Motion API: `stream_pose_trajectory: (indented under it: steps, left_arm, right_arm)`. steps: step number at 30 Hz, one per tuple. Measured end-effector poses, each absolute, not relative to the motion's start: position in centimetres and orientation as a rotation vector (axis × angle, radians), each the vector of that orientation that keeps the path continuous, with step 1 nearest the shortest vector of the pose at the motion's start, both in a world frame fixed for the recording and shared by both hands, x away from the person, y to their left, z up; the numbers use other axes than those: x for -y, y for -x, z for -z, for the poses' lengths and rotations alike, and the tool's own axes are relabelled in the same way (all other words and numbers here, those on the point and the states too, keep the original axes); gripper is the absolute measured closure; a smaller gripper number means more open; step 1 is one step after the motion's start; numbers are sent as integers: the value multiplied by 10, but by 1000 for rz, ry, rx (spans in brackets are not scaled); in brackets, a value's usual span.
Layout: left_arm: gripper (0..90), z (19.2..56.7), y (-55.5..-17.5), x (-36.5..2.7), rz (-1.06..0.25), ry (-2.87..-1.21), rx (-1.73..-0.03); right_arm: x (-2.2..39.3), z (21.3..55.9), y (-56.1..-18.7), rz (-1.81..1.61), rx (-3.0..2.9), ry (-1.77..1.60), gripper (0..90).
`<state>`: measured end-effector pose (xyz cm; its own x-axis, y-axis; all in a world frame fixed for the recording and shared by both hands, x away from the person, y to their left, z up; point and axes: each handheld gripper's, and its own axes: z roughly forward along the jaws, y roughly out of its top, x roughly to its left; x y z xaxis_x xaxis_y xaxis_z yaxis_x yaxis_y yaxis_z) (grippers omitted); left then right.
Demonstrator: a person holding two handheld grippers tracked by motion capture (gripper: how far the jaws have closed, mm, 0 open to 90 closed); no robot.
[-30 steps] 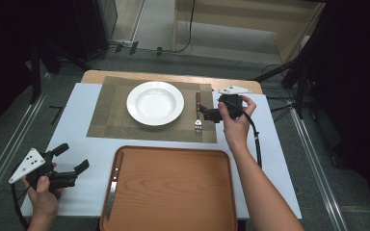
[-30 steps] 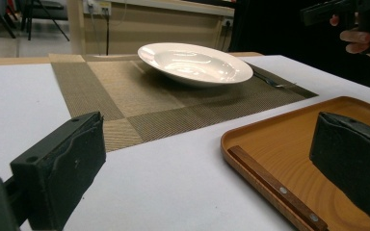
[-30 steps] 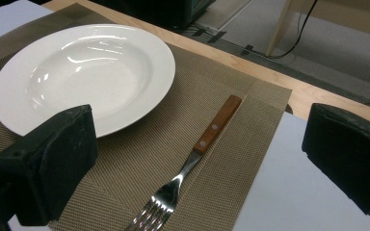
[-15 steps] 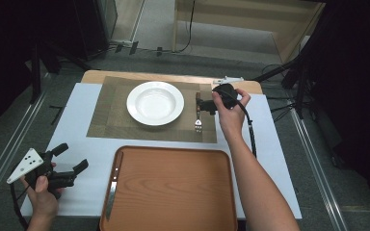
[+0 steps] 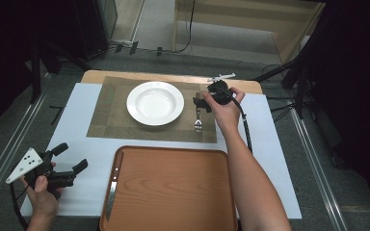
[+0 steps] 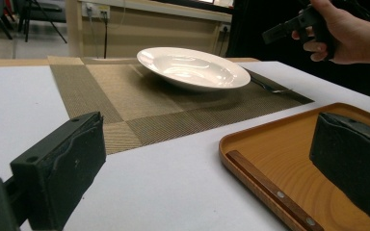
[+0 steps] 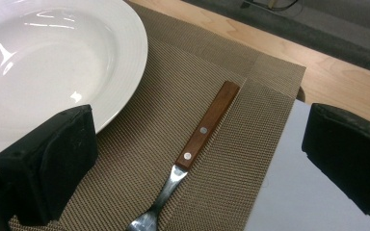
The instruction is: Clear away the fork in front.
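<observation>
On the table (image 5: pixel 279 159), a white sheet is spread, and at six o'clock on it a large brown tray (image 5: pixel 173 192) is set. A knife (image 5: pixel 112 185) with a wooden handle is laid along the tray's left inner edge. At twelve o'clock from the tray a woven brown placemat (image 5: pixel 111 115) is laid, and a white deep plate (image 5: pixel 155 102) is placed upright on its middle. At three o'clock from the plate, still on the placemat and just beside the plate's rim, a fork (image 5: pixel 198 118) with a wooden handle is laid, its tines toward the tray. The right gripper (image 5: pixel 201 102) is held by the right hand (image 5: pixel 224 110) over the fork's handle end; in the right gripper view its jaws are seen spread wide, released, with the fork (image 7: pixel 197 137) between them and untouched. At nine o'clock from the tray the left gripper (image 5: pixel 70 159) is held by the left hand (image 5: pixel 41 192) near the sheet's edge, its jaws parted and nothing gripped.
</observation>
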<state>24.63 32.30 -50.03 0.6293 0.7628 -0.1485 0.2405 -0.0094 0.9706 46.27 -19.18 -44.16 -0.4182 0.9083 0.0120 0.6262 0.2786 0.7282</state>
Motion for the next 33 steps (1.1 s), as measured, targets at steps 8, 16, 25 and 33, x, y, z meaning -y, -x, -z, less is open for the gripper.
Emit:
stream_pose_trajectory:
  steps: [8, 16, 25, 33]
  left_arm:
    - [0, 500, -246, -322, -513, -1571, -859]
    - [0, 500, -247, -321, -511, -1572, -859]
    - [0, 500, -247, -321, -509, -1576, -855]
    - [0, 500, -247, -321, -508, -1583, -851]
  right_arm:
    - [187, 448, -476, -866, -2215, -1456, 0]
    - [178, 452, -484, -806, -2198, -1560, 238]
    - [165, 463, -494, -651, -2200, -1665, 469]
    - [163, 472, -499, -616, -2192, -1764, 581]
